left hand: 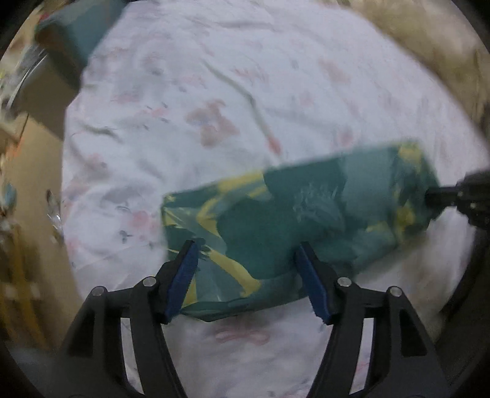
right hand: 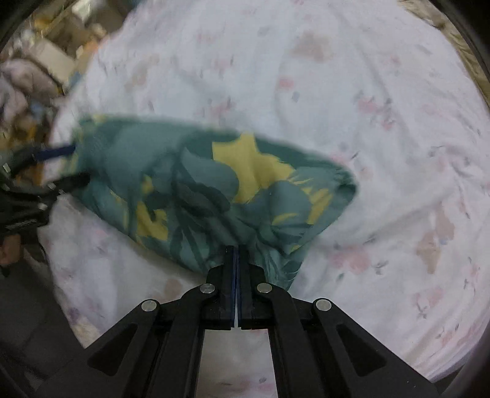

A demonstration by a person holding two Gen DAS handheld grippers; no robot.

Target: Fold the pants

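The pants (left hand: 275,223) are teal with yellow leaf print, folded into a long bundle on a white floral bedsheet (left hand: 214,91). My left gripper (left hand: 246,248) is open, its blue pads on either side of the bundle's near end, over the cloth. My right gripper (right hand: 236,249) is shut on the pants (right hand: 214,183) at their near edge, and the cloth bunches up at the pinch. The right gripper also shows in the left wrist view (left hand: 435,196) at the bundle's far right end. The left gripper shows in the right wrist view (right hand: 67,165) at the bundle's left end.
The bedsheet (right hand: 367,107) covers most of both views. A teal pillow or cushion (left hand: 76,27) lies at the bed's far left corner. Cluttered boxes and cloth (right hand: 39,61) stand beyond the bed's left edge. A beige blanket (left hand: 444,61) lies at the far right.
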